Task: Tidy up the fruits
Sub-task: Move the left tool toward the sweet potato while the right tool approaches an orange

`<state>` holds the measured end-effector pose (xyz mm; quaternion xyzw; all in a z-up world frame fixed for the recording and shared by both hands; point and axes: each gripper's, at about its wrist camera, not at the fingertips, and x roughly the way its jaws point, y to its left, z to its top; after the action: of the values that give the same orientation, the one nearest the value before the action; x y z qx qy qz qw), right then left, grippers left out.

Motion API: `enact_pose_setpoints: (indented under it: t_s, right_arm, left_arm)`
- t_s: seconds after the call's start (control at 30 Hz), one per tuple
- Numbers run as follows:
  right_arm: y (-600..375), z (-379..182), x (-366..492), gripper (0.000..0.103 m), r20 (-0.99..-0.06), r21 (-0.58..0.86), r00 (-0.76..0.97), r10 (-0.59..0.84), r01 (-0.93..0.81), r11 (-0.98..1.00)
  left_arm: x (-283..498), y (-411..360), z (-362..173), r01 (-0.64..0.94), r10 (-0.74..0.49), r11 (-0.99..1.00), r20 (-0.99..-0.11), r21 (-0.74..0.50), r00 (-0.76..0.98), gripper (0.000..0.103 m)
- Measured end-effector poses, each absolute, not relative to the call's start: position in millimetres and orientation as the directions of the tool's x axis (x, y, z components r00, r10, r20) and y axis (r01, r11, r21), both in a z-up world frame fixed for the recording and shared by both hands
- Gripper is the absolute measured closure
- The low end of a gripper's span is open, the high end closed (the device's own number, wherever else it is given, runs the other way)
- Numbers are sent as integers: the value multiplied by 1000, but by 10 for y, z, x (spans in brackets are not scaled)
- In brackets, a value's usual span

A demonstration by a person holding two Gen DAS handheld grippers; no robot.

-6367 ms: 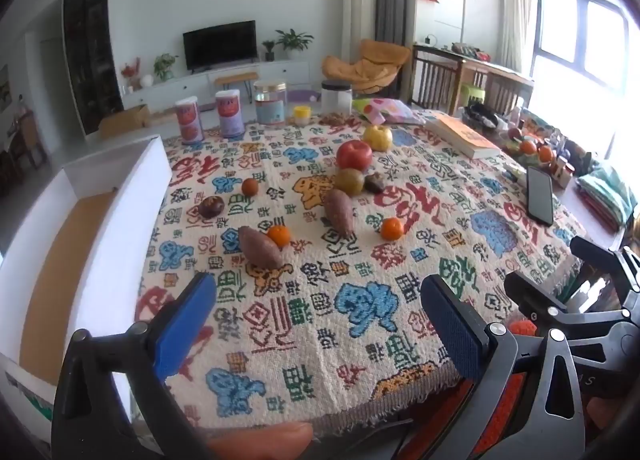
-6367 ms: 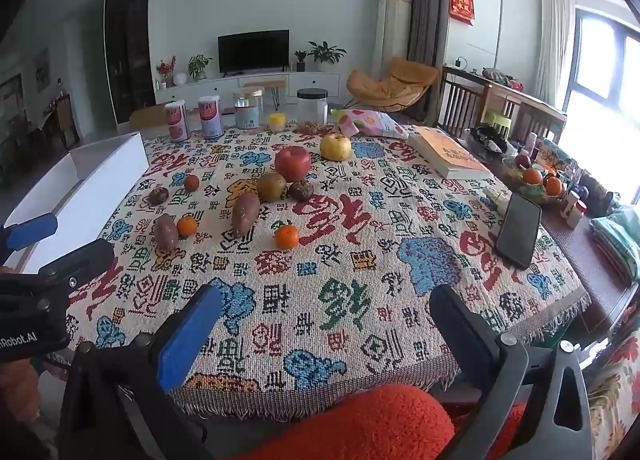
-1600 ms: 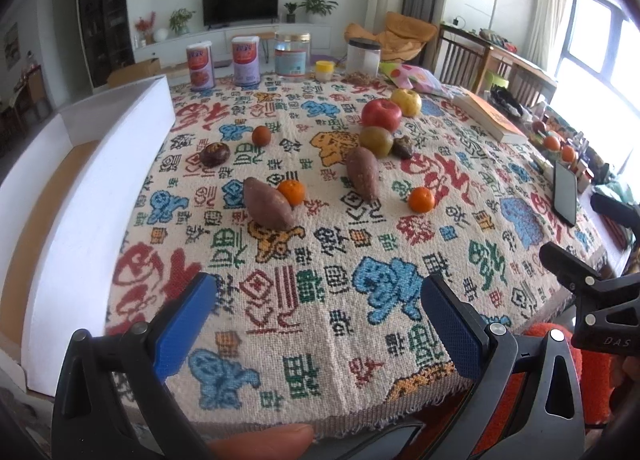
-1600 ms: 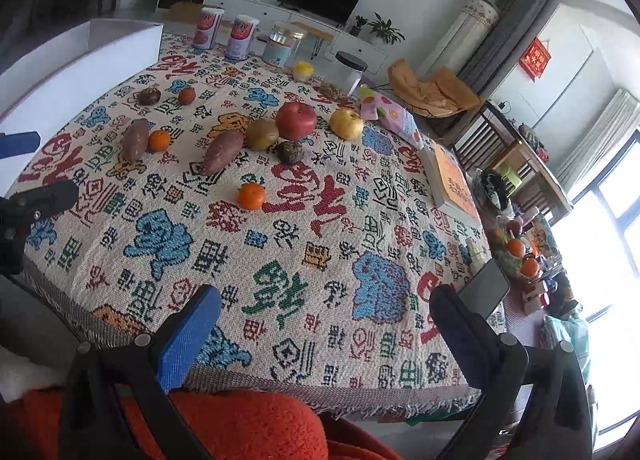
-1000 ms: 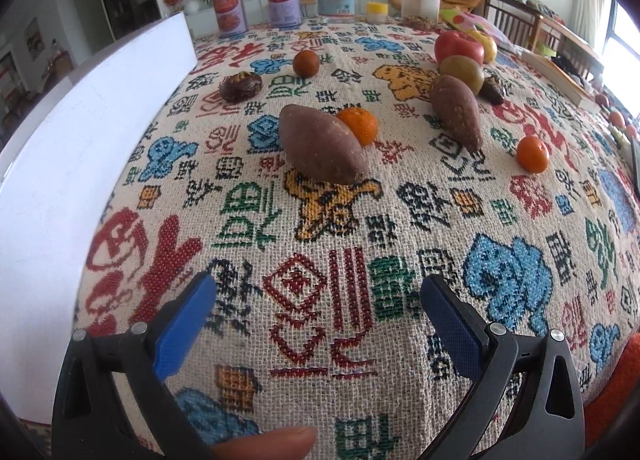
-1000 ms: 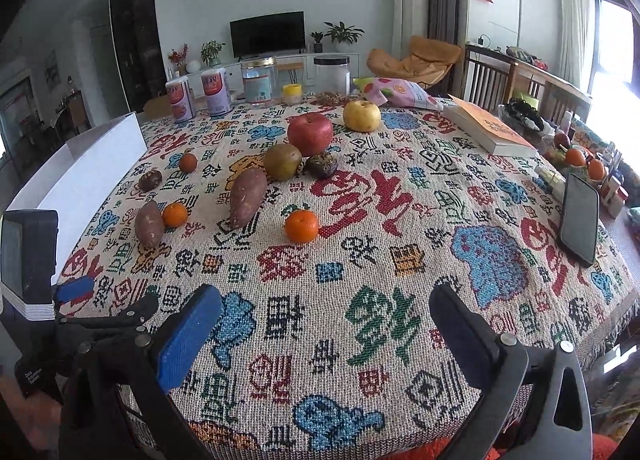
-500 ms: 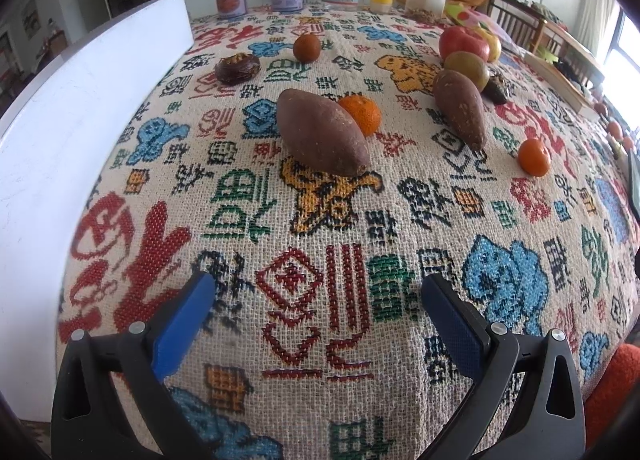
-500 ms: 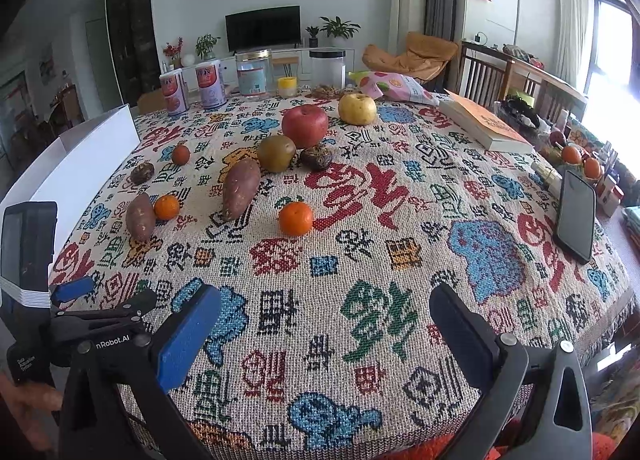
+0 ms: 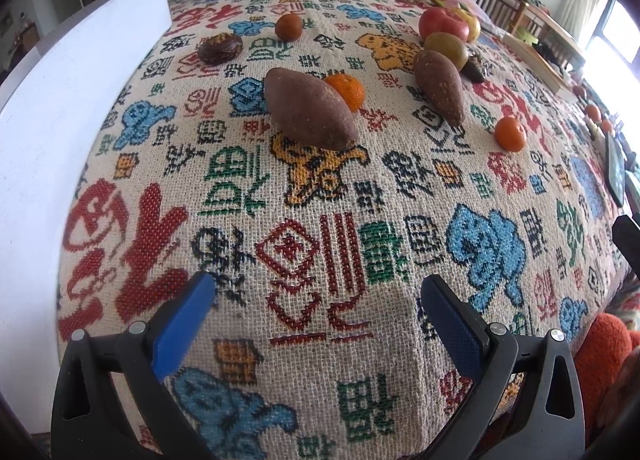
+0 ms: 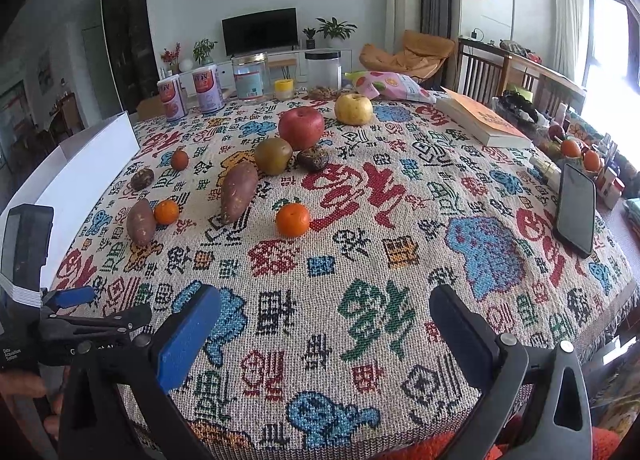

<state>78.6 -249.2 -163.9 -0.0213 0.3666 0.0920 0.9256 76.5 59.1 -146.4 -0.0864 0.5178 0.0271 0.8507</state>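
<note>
- Two black grippers with blue pads are in play: the left gripper [image 9: 316, 300] is spread wide and empty, low over the patterned woven cloth of the desk [image 9: 320, 244], and the right gripper [image 10: 324, 316] is likewise spread and empty, near the desk's front edge.
- Nearest ahead of the left gripper lies a fat brown sweet potato [image 9: 310, 108], with a small orange tangerine [image 9: 346, 91] touching its far side.
- To the left stands a white open box [image 9: 60, 132], probably the place for sorted produce.
- The step in hand looks like the approach to that sweet potato.
- To do it well, straddle the thick middle across the short axis, one pad on each side, and come in low.
- Close slowly; the skin is firm, but the tapered ends would slip out.
- Lift straight up so the tangerine is not nudged into a roll.
</note>
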Motion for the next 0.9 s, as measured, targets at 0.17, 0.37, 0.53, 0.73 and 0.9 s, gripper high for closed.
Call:
enact_pose_setpoints:
  t_s: [0.17, 0.37, 0.53, 0.73, 0.9]
  right_arm:
    - [-2487, -1641, 791, 0, -687, 26, 710, 153, -186, 982]
    - [-2474, -1642, 794, 0, -689, 21, 709, 148, -185, 982]
    - [-2453, -1636, 787, 0, -686, 10, 714, 139, -182, 983]
    - [-2503, -1625, 765, 0, -677, 22, 722, 143, -175, 984]
    - [-2545, -1654, 823, 0, -693, 60, 702, 163, -170, 984]
  left_arm:
    - [656, 867, -1348, -137, -153, 957, -845, -256, 513, 1]
    - [1087, 968, -1126, -147, -159, 945, -804, -292, 573, 1]
    - [1643, 923, -1226, -170, -110, 955, -823, -244, 557, 1]
    - [1562, 1255, -1404, -233, -64, 949, -852, -214, 520, 1]
    - [1351, 1523, -1298, -272, -7, 944, -838, -185, 545, 1]
